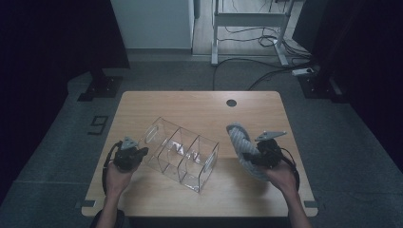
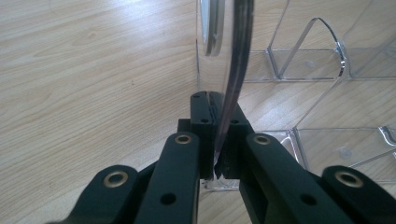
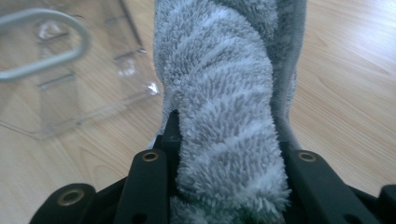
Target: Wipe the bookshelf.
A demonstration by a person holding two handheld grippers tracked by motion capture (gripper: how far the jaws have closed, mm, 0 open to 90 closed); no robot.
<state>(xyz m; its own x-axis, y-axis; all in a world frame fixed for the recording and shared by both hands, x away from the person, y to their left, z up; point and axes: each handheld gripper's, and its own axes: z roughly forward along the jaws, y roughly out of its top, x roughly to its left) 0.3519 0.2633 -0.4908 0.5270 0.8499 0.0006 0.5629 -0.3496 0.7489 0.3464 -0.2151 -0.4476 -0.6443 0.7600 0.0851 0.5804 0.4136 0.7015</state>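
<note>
A clear plastic organizer (image 1: 180, 154) with several open compartments lies tilted in the middle of the wooden table (image 1: 190, 107). My left gripper (image 1: 141, 153) is at its left end, shut on the thin edge of one clear wall (image 2: 238, 56); in the left gripper view the pane runs between the closed left gripper (image 2: 216, 105) jaws. A grey fluffy cloth (image 1: 241, 142), rolled and twisted, is raised off the table to the organizer's right. My right gripper (image 1: 255, 159) is shut on it. In the right gripper view the cloth (image 3: 224, 84) bulges out between the right gripper (image 3: 224, 128) jaws and hides their tips.
A round cable hole (image 1: 231, 102) sits near the table's far edge. Bare wood lies in front of and behind the organizer. On the floor beyond the table stand a white desk frame (image 1: 247, 21), loose cables (image 1: 266, 71) and dark stand feet (image 1: 97, 88).
</note>
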